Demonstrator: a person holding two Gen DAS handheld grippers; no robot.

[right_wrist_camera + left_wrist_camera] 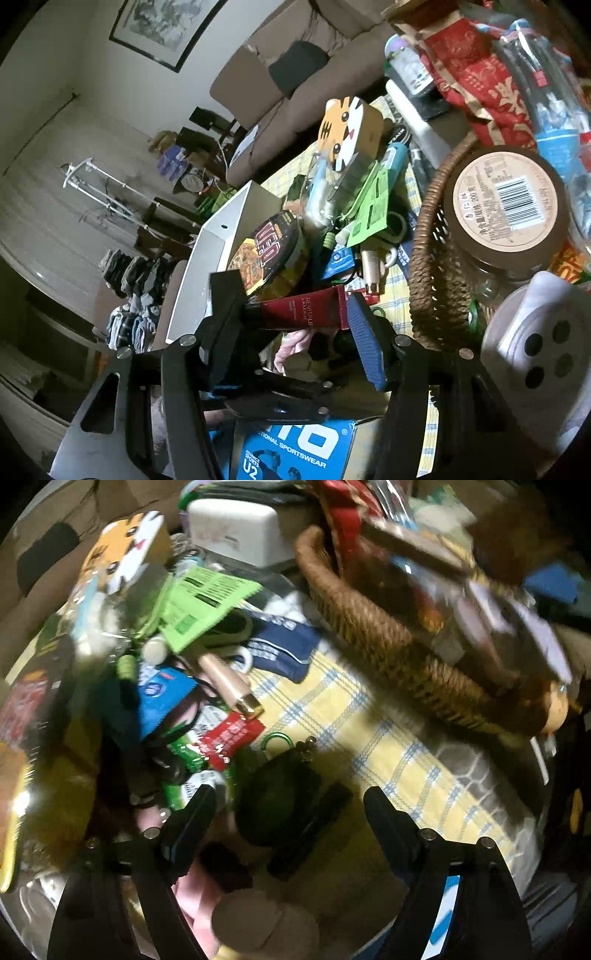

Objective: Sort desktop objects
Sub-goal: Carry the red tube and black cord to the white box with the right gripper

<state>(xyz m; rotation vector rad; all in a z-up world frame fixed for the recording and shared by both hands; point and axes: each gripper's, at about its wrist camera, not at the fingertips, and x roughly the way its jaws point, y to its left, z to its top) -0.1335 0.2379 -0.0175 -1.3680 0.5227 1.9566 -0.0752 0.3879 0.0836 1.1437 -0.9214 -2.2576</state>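
Note:
My left gripper [290,797] is open and empty, low over a dark green round pouch [275,801] with a green carabiner [277,740] on the yellow checked cloth [332,716]. A heap of small objects lies to its left: a red sachet [231,740], a pink tube with gold cap [229,685], a green card [207,602], a tiger-face box [125,550]. My right gripper [291,308] holds a dark red Revitalift tube [301,314] across its jaws, above the table beside the woven basket [424,266].
The woven basket [369,624] is full of jars and packets, with a brown-lidded jar [506,199] on top. A white open box [221,243] holds a UFO noodle bowl [269,254]. A blue sportswear box [291,450] lies below. A sofa [295,85] stands behind.

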